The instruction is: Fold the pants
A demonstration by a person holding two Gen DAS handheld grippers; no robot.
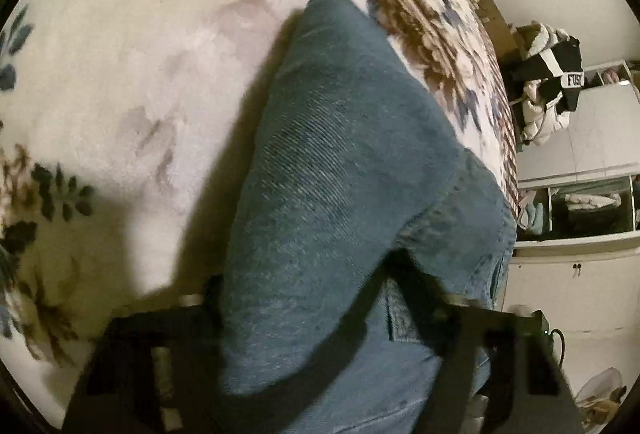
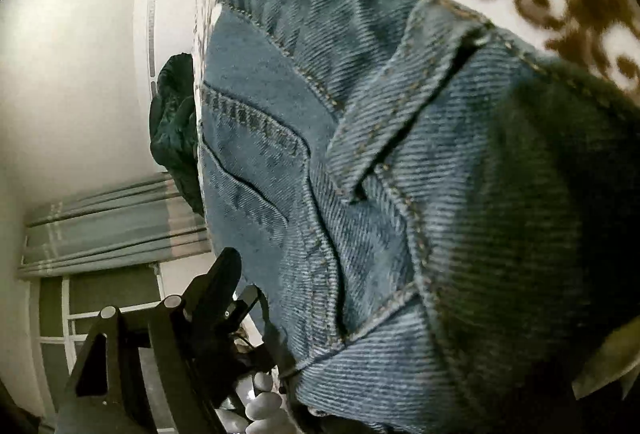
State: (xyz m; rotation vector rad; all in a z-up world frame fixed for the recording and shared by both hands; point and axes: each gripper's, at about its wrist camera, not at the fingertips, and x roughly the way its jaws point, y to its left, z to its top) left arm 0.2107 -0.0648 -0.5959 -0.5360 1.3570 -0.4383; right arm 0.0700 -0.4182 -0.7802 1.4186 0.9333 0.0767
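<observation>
In the left wrist view, one pair of blue denim pants [image 1: 340, 162] is being held up over a floral bed cover [image 1: 132, 74], a fold being pinched by the left hand-held gripper [image 1: 320, 346]. In the right wrist view, the same pants [image 2: 360, 154] are being shown close against the right hand-held gripper [image 2: 280, 374]; whether it is spread or pinching cannot be told.

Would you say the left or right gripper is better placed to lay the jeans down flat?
Left, probably: its gripper holds the jeans over open blanket, whereas the right looks past the bed's edge.
</observation>
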